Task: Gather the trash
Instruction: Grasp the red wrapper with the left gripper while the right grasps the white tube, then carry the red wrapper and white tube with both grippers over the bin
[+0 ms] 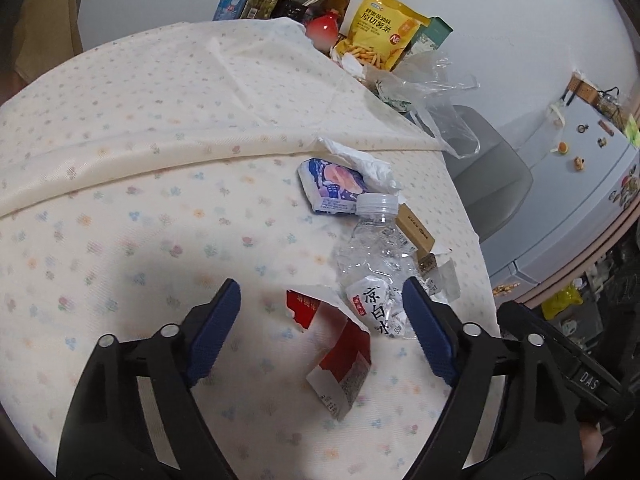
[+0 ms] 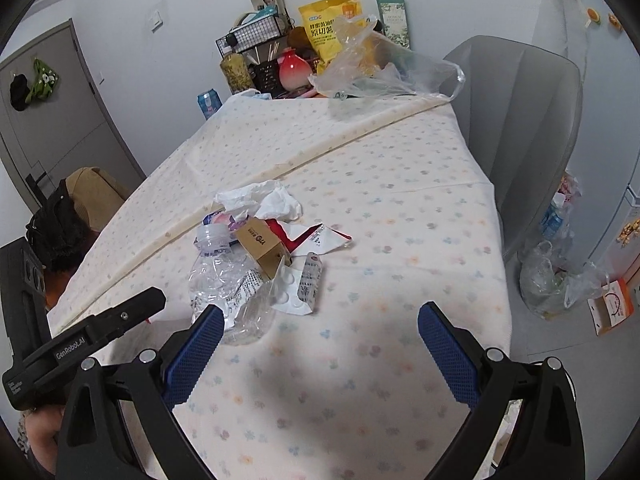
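Observation:
Trash lies in a heap on the floral tablecloth (image 1: 140, 220): a crushed clear bottle (image 1: 376, 248) (image 2: 228, 280), a torn red and white carton (image 1: 344, 360) (image 2: 316, 236), a blue wrapper (image 1: 332, 188), crumpled white tissue (image 1: 368, 164) (image 2: 272, 200) and a small brown box (image 1: 416, 228) (image 2: 260, 244). My left gripper (image 1: 322, 286) is open, its blue pads either side of the carton and not pressing it; the right pad sits beside the bottle's label. To the right of the heap, my right gripper (image 2: 322, 310) is open over bare cloth.
A clear plastic bag (image 2: 380, 72) lies at the table's far end among a yellow snack bag (image 2: 332, 28), a wire basket (image 2: 252, 36) and a can (image 2: 209, 103). A grey chair (image 2: 520, 120) stands by the right edge. Filled bags (image 2: 560, 284) sit on the floor.

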A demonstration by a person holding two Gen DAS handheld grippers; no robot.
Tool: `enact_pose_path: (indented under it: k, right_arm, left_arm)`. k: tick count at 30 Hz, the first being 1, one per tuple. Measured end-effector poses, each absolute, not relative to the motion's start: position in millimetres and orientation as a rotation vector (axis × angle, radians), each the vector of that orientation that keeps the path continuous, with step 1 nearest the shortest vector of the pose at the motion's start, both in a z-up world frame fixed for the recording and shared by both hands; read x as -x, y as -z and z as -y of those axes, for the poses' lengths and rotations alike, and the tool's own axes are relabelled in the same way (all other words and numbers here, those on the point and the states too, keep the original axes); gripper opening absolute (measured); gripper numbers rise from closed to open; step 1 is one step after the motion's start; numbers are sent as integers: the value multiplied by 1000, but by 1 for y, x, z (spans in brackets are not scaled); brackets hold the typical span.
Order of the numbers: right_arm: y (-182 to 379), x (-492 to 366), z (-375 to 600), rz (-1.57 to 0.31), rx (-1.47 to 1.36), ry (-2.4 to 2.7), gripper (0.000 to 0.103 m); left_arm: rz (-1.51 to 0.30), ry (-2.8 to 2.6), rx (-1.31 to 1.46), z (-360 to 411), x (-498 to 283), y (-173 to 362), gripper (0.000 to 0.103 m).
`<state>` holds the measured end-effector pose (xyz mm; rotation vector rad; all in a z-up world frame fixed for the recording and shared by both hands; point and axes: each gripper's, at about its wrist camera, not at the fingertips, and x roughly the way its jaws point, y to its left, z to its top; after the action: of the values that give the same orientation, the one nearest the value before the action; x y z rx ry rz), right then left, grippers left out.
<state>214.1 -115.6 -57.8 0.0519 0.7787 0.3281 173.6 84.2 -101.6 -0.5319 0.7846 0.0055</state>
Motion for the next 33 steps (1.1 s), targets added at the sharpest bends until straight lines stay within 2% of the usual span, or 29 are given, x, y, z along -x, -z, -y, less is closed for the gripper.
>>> enact_pose_path:
  k: [2, 4, 6, 7, 10, 12, 17, 22, 25, 26, 33]
  right_arm:
    - [60, -221, 110, -786, -45, -332, 95]
    - [62, -228, 105, -792, -29, -331, 95]
    - [65, -236, 101, -797, -9, -327, 92]
    - [66, -238, 99, -800, 3, -325, 90]
    - [72, -249, 95, -829, 42, -328, 80]
    - [76, -256, 93, -856, 55, -342, 65]
    - [79, -264, 90, -874, 43, -361, 54]
    - [78, -269, 84, -883, 45, -383, 38]
    - [81, -271, 83, -899, 48, -381, 18]
    - [83, -271, 84, -906, 46, -381, 8]
    - [70, -256, 108, -859, -20, -353, 6]
  left_arm:
    - [-807, 9, 552, -85, -177, 107, 64]
    - [-827, 21, 569, -86, -180, 111, 36]
    - [-838, 43, 594, -88, -182, 113, 18]
    - [-838, 47, 599, -90, -181, 113, 15]
    - [-822, 35, 591, -95, -179, 107, 10]
    - [-807, 31, 590, -99, -176, 103, 10]
    - [-771, 20, 575, -104, -172, 91, 10]
    - [-749, 18, 569, -108, -170, 83, 10]
    - [-741, 21, 562, -108, -170, 79, 10]
    - [-739, 23, 562, -108, -170, 77, 10]
    - [-716, 59, 547, -97, -169, 62, 10]
